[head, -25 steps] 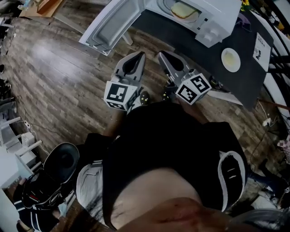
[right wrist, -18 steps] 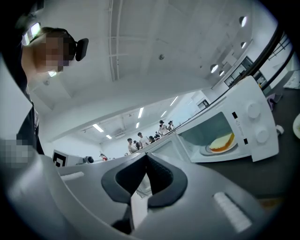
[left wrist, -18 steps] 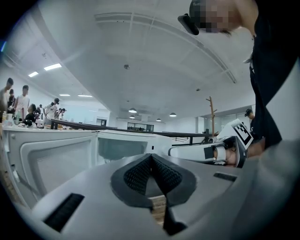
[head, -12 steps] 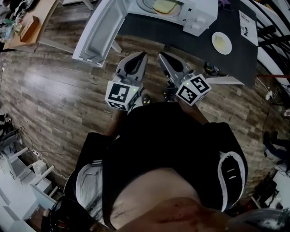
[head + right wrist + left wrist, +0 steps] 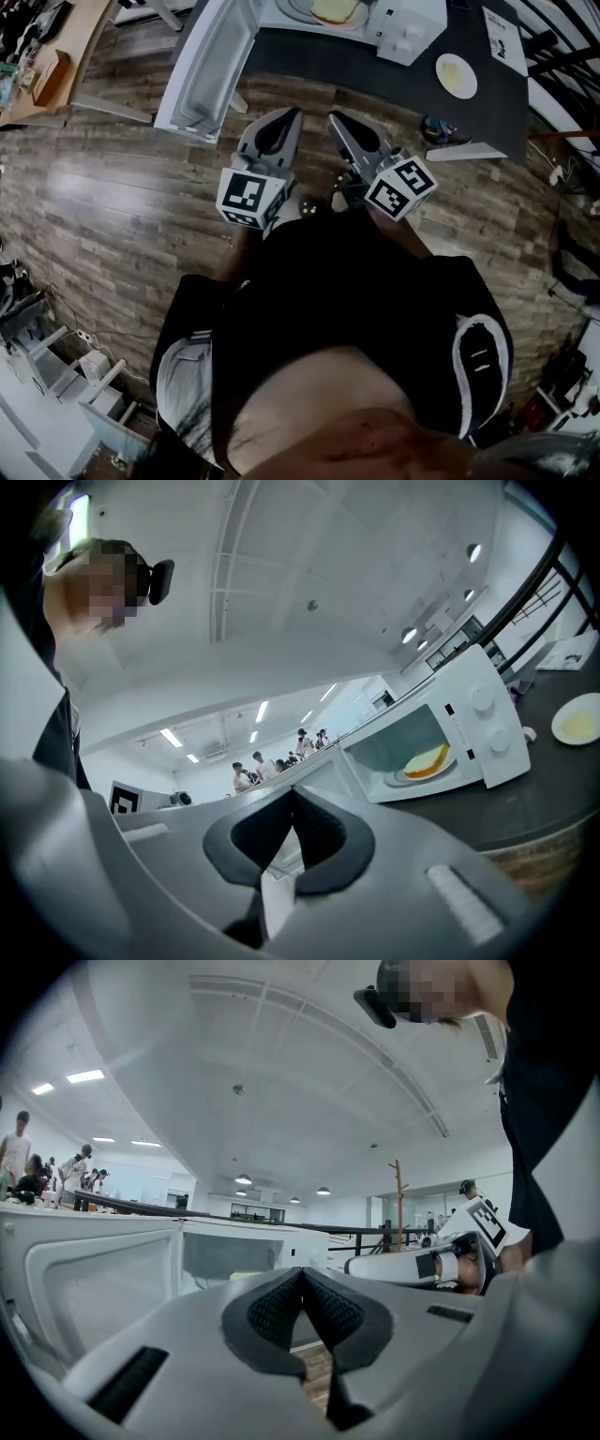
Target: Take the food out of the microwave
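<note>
The white microwave (image 5: 405, 33) stands on a dark table (image 5: 375, 66) with its door (image 5: 202, 70) swung wide open to the left. Inside it lies the food, a yellowish slice (image 5: 336, 9) on a plate; the right gripper view shows the slice (image 5: 427, 761) in the open cavity. My left gripper (image 5: 292, 114) and right gripper (image 5: 335, 117) are held side by side in front of my body, short of the table edge, both shut and empty. In the left gripper view the left gripper (image 5: 302, 1271) faces the open door (image 5: 94, 1288).
A small white plate (image 5: 456, 75) with a pale yellow centre lies on the table right of the microwave, with a printed sheet (image 5: 504, 42) further back. Wooden floor (image 5: 112, 197) spreads to the left. People stand in the far background (image 5: 253, 772).
The microwave and table have slid toward the top of the head view and turned a little. Both grippers keep their place before my body, still shut.
</note>
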Tool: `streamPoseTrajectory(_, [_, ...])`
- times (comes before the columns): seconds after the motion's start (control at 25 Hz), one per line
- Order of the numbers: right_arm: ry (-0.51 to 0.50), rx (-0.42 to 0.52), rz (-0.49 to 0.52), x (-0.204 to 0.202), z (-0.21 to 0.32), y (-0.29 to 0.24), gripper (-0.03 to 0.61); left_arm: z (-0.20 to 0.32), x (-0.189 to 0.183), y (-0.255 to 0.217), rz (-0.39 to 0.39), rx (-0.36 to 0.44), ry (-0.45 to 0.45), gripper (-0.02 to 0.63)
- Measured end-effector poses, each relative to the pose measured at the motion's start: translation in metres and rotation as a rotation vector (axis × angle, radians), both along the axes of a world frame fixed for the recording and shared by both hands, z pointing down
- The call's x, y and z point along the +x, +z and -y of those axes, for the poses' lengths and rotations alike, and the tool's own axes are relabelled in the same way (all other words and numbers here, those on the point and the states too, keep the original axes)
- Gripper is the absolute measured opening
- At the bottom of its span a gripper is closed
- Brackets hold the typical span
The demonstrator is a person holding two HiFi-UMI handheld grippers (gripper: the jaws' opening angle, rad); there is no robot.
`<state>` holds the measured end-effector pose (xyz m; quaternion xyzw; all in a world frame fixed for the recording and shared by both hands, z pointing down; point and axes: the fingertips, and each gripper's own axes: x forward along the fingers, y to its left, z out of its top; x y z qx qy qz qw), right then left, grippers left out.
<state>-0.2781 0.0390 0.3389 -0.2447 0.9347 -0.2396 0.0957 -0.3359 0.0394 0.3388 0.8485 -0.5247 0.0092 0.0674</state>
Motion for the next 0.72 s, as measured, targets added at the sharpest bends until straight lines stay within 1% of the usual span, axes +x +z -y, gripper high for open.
streamPoseTrajectory(0.12, [0.022, -0.010, -0.002, 0.005, 0.008, 0.004, 0.000, 0.007, 0.004, 0.003, -0.009, -0.005, 0.019, 0.008])
streamPoseTrajectory(0.36, [0.047, -0.011, 0.025, 0.012, 0.033, 0.003, 0.000, 0.029, 0.013, 0.004, 0.003, -0.007, 0.038, 0.008])
streamPoseTrajectory(0.72, [0.077, 0.007, 0.043, 0.025, 0.089, -0.003, 0.000, 0.087, 0.025, -0.002, 0.025, 0.014, 0.068, 0.008])
